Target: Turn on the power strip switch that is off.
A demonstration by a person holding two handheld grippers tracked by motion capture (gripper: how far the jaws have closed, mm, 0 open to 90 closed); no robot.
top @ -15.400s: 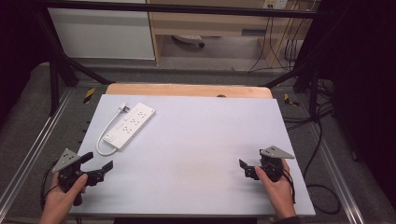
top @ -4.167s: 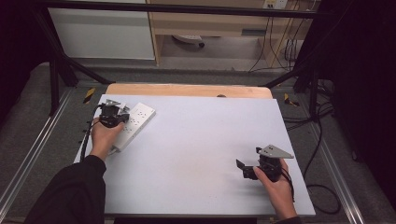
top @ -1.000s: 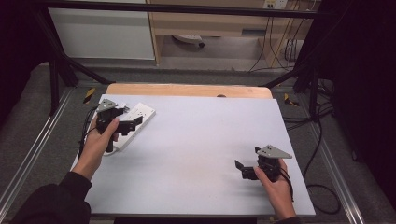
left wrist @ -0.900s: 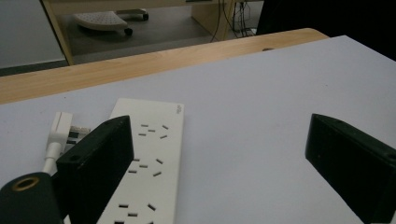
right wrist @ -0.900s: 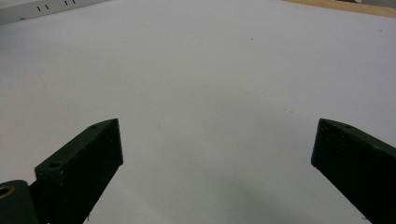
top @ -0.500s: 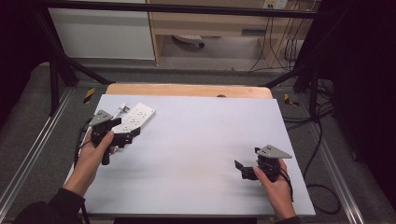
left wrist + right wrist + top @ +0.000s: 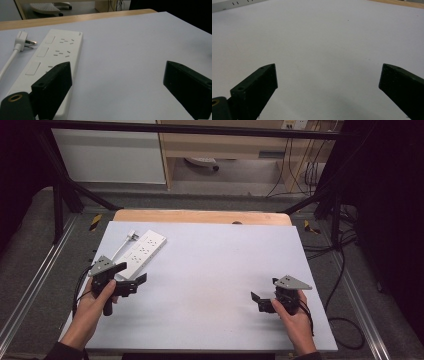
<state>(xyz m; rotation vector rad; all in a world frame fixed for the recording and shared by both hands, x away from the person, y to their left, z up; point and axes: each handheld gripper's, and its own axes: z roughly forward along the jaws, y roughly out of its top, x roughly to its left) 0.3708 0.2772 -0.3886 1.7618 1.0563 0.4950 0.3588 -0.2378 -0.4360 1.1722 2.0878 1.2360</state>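
Observation:
A white power strip (image 7: 142, 251) lies at the far left of the white table (image 7: 215, 270), with its white plug (image 7: 132, 236) and cord beside it. My left gripper (image 7: 131, 272) hovers open just off the strip's near end, holding nothing. In the left gripper view, the strip (image 7: 53, 57) runs past the left jaw and the plug (image 7: 23, 42) lies beyond it, with my left gripper (image 7: 120, 85) spread wide. My right gripper (image 7: 264, 292) rests open at the near right over bare table. Its own view also shows my right gripper (image 7: 327, 85) open, with nothing between the jaws.
A wooden strip (image 7: 200, 216) borders the table's far edge. Metal frame rails (image 7: 45, 265) run along both sides, and cables (image 7: 345, 270) trail on the floor at the right. A strip edge (image 7: 234, 5) peeks in at the top left of the right gripper view.
My left gripper has drawn back from the power strip toward the near left edge, open and holding nothing. The strip and the right gripper have stayed put.

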